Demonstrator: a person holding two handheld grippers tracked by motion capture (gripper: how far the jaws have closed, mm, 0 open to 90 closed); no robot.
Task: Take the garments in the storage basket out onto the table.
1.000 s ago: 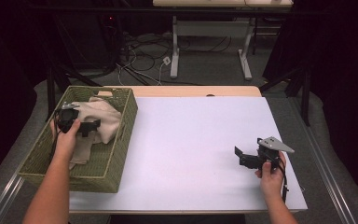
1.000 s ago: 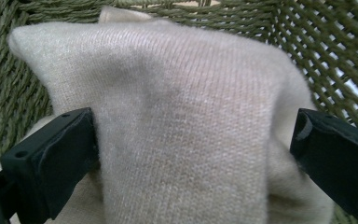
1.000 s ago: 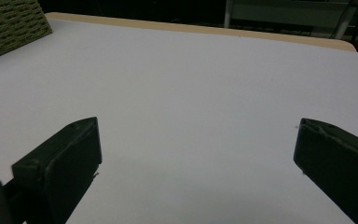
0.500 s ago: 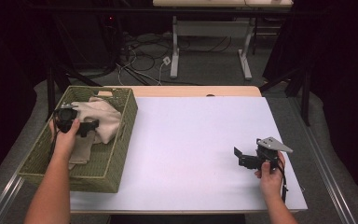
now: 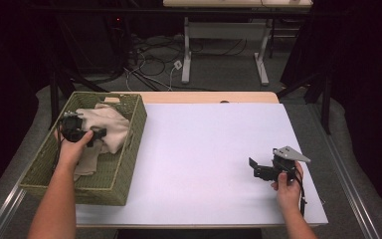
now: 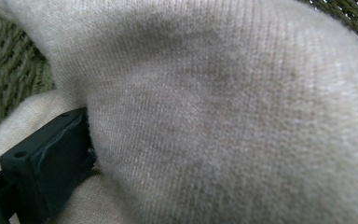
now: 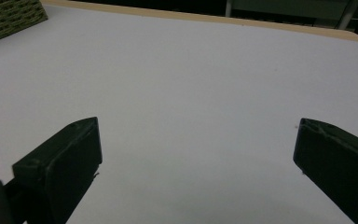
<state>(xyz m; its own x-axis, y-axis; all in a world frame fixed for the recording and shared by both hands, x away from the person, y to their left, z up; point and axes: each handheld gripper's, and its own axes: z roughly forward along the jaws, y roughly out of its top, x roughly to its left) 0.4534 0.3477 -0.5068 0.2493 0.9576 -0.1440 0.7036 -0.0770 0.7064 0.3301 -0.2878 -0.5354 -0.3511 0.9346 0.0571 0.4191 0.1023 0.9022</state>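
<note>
Inside the basket: a soft beige knitted cloth (image 5: 107, 127) lies bunched in the olive-green woven rectangular basket (image 5: 129, 149), heaped toward its far end, with a tail of fabric running back along the floor of the basket under the person's left hand (image 5: 72, 149).
Cloth up close: in the left gripper view the beige knit (image 6: 223, 112) bulges right against the lens, with green weave (image 6: 9, 70) behind it.
Left gripper: the black left gripper (image 5: 87, 133) sits down in the basket, pushed into the cloth; one black jaw presses the fabric's side, the other is buried, so I cannot tell whether the cloth is pinched or merely touched.
Progress: by my reading the work is at its start. The cloth is wholly inside the basket, nothing has been laid out beside it, and lifting it clear seems to remain.
Right gripper: the black right gripper (image 5: 258, 172) with its grey three-cornered plate rests well to the right of the basket, low over the white sheet, jaws spread wide and holding nothing.
Basket edges: the walls stand high round the cloth, so it would have to rise over the rim (image 5: 142, 112); the right-hand wall is the one facing the open sheet.
Open room: the white table sheet (image 5: 214, 144) lies bare from the basket's right wall across to the right gripper, with ample space to spread fabric.
Table edges: the near edge runs just beyond the basket's near wall, and a wooden strip (image 5: 209, 97) borders the far side past the basket.
</note>
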